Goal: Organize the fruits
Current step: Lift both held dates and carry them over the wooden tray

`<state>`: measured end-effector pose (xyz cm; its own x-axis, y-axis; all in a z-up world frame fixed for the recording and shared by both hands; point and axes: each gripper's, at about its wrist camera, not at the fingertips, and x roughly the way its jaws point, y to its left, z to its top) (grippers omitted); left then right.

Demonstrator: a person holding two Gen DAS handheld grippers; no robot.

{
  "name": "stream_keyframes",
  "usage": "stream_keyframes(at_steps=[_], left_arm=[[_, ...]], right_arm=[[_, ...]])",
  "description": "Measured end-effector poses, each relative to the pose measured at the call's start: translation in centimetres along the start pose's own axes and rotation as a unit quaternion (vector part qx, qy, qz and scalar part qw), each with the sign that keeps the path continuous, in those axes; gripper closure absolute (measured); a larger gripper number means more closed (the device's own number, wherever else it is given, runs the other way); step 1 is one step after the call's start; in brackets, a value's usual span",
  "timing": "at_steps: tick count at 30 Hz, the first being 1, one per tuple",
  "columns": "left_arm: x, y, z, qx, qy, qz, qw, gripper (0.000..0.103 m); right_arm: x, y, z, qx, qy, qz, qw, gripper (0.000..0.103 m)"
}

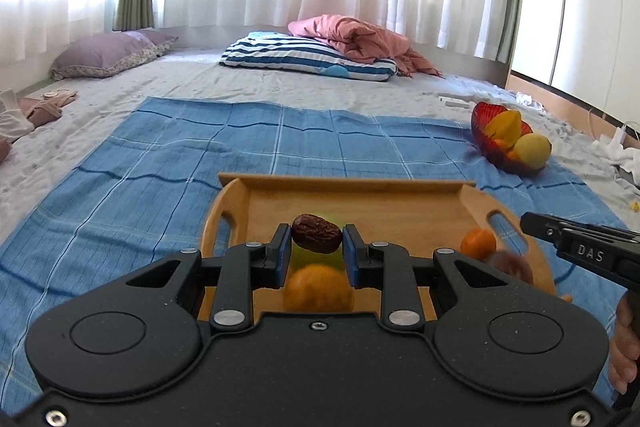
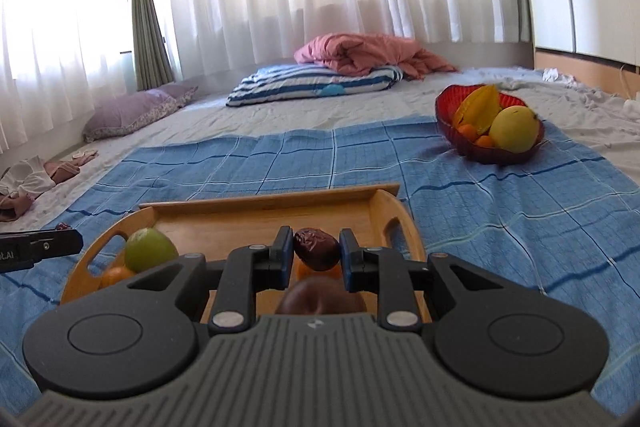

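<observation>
**Dates clamped in both tongs above the tray**

Dates: the left tongs [image 1: 316, 247] are clamped on one date [image 1: 316, 233], the right tongs [image 2: 316, 254] on another date [image 2: 317, 250]. Below and just beyond both sits the wooden tray [image 1: 352, 187] with an orange [image 1: 319, 289] and lime [image 2: 150, 249]. Far ahead, right of the tongs, a red bowl [image 2: 446, 107] holds more fruit on the bed's blue cloth [image 1: 160, 147].

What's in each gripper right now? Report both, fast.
Left gripper: jaws shut on a dried red date.
Right gripper: jaws shut on another dried date.
</observation>
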<state>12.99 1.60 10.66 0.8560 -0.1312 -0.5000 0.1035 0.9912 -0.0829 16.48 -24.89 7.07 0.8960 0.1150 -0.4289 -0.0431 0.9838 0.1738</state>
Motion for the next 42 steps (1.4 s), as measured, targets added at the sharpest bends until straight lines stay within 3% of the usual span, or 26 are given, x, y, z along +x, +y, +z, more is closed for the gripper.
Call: stream_keyframes(at_steps=[6,13,26,42], left_arm=[[3.9,0.3,3.4,-0.017,0.036,-0.013,0.9991,0.077],[9.7,1.4,5.2,-0.043,0.088,0.0,0.9952,0.077],[16.8,1.6,5.0,-0.062,0.154,0.012,0.9861,0.077],[19.8,0.8,4.1,-0.046,0.182,0.024,0.9818,0.077]], right_arm=[[4.3,-0.8,3.5,0.018,0.064,0.014,0.998,0.076],[9.6,-1.2,5.1,0.023,0.136,0.021,0.99,0.075],[15.1,0.0,4.5,-0.013,0.186,-0.016,0.982,0.075],[17.2,-0.7,3.8,-0.021,0.214,-0.028,0.976,0.074]])
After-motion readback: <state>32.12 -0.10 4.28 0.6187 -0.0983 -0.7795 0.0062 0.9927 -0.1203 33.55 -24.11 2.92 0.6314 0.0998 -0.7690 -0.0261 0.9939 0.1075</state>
